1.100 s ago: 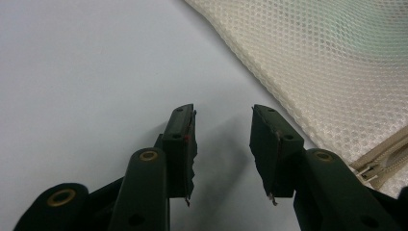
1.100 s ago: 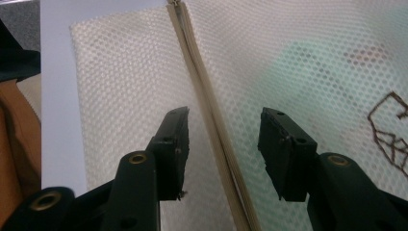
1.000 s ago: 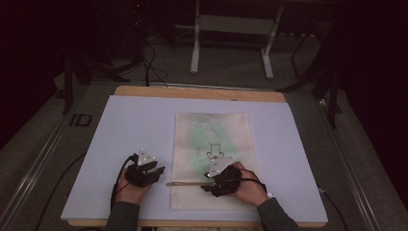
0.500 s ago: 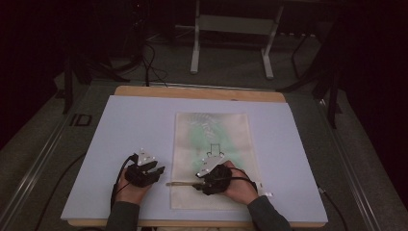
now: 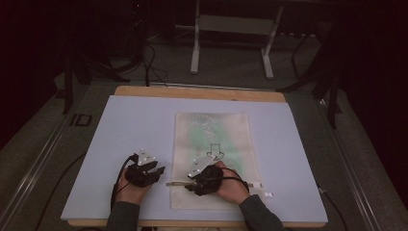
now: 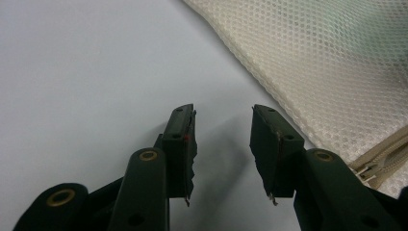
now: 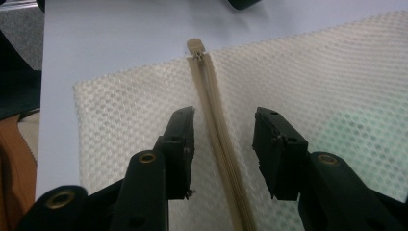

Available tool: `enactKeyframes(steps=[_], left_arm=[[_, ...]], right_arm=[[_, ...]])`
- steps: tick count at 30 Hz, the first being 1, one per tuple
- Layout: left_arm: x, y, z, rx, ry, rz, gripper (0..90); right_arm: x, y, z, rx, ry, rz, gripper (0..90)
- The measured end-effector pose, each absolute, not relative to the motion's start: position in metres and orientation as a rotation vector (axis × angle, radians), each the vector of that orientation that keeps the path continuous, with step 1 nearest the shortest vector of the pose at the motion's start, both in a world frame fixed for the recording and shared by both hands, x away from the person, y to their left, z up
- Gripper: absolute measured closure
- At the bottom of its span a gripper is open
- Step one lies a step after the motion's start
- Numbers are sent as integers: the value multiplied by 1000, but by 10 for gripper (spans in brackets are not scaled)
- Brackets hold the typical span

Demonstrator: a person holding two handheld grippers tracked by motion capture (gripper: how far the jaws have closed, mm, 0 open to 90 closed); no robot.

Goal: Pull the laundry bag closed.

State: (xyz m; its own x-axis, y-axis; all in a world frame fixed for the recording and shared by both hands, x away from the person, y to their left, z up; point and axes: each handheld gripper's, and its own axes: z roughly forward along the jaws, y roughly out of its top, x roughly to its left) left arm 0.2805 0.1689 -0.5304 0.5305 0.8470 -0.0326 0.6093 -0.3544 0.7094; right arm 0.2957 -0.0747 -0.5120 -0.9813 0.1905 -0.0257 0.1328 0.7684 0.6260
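A white mesh bag (image 5: 211, 139) with something green inside lies flat in the middle of the pale blue mat (image 5: 120, 130). Its beige zipper (image 7: 216, 120) runs across the bag's near end. My right gripper (image 7: 223, 115) hovers over that end, open. Its jaws have just been closing; the zipper runs between them and the pads do not touch it. The zipper's end tab (image 7: 195, 45) lies ahead at the bag's edge. In the high view the right gripper (image 5: 192, 180) points left. My left gripper (image 6: 221, 113) stands open over bare mat, just left of the mesh bag (image 6: 327, 62); in the high view this left gripper (image 5: 159, 170) sits beside the bag's near left corner.
The wooden table edge (image 5: 192, 91) shows behind the mat. A metal stand (image 5: 231, 29) and cables (image 5: 144, 62) are on the floor beyond. Two small white tags (image 5: 262, 185) lie right of the bag's near end.
My right hand has slid left along the bag's near end, nearer the left gripper. The left hand has stayed where it was.
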Motion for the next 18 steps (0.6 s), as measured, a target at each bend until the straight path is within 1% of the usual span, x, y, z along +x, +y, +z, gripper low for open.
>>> enactKeyframes(steps=[8, 18], left_arm=[[281, 169, -530, 2088, 1177, 450, 601], [281, 170, -530, 2084, 1178, 451, 601]], right_arm=[[296, -59, -513, 242, 2881, 1013, 600], [297, -43, -514, 223, 2893, 1017, 631]])
